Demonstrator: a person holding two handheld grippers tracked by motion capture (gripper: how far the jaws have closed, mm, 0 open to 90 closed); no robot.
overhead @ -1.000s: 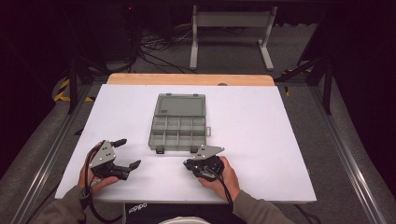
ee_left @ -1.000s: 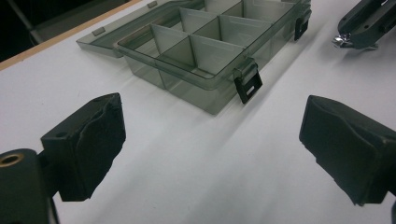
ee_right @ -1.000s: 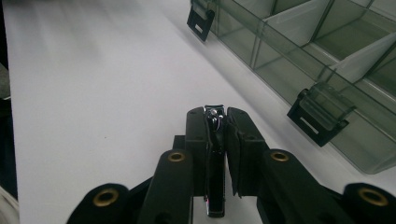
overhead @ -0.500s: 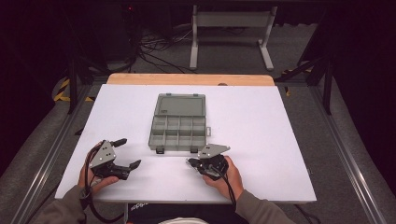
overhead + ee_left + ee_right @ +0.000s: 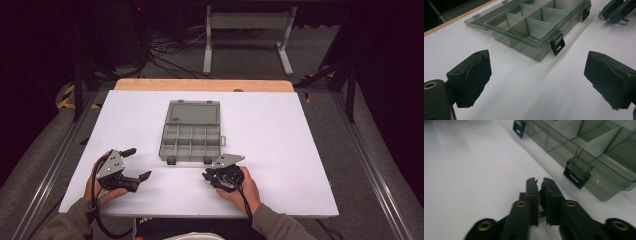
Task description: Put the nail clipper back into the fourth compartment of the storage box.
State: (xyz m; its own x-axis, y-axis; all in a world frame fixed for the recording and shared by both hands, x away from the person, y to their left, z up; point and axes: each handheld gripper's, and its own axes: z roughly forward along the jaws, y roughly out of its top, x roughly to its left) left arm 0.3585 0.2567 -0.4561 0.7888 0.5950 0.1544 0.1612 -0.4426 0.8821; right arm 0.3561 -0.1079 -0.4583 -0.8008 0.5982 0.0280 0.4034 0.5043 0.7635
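An open, clear grey compartment box (image 5: pixel 190 136) lies mid-worktop (image 5: pixel 280 130), its lid folded back toward the far edge and its two black latches facing the near edge. The left gripper (image 5: pixel 135 165), near the front left corner, has its jaws spread wide, holding nothing. The right gripper (image 5: pixel 206 175) rests just before the box's right latch (image 5: pixel 577 174); its jaws have just been parting, a narrow gap between them, holding nothing.

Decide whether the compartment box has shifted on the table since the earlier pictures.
No. The compartment box lies just as far from the table's wooden far edge as before, lid open.
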